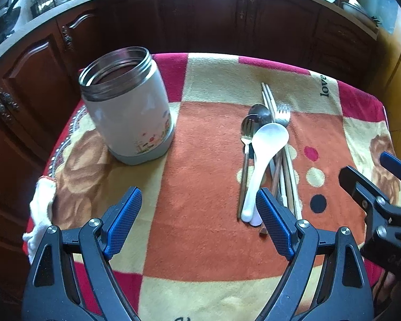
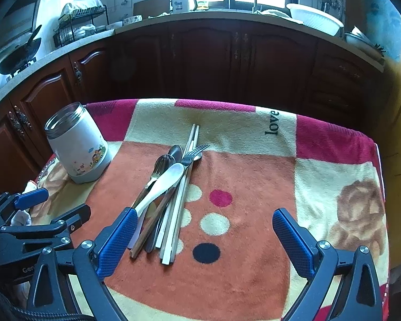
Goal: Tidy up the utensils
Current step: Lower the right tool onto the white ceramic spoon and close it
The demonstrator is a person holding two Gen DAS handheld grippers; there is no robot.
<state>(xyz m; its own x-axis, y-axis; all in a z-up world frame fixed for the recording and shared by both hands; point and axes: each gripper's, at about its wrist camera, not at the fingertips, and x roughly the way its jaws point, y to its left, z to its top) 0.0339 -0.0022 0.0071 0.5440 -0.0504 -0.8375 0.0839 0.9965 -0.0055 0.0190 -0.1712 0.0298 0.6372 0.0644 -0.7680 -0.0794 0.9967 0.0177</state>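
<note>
A pile of utensils lies on the blanket-covered table (image 1: 208,160): a white ceramic spoon (image 1: 264,149) on top, metal spoons (image 1: 259,113), a fork (image 1: 282,116) and pale chopsticks (image 1: 268,96). In the right wrist view the pile (image 2: 165,198) lies just ahead of the left finger. An open steel-rimmed white jar (image 1: 128,107) stands upright at the table's left, also in the right wrist view (image 2: 77,147). My left gripper (image 1: 199,208) is open and empty, between jar and pile. My right gripper (image 2: 204,230) is open and empty, just right of the handles.
The table (image 2: 254,139) has a patterned red, orange and cream blanket. A white cloth (image 1: 40,214) hangs at its left edge. Dark wooden cabinets (image 2: 205,58) stand behind, with a counter holding a dish rack (image 2: 77,26), a wok (image 2: 18,56) and a white bowl (image 2: 315,21).
</note>
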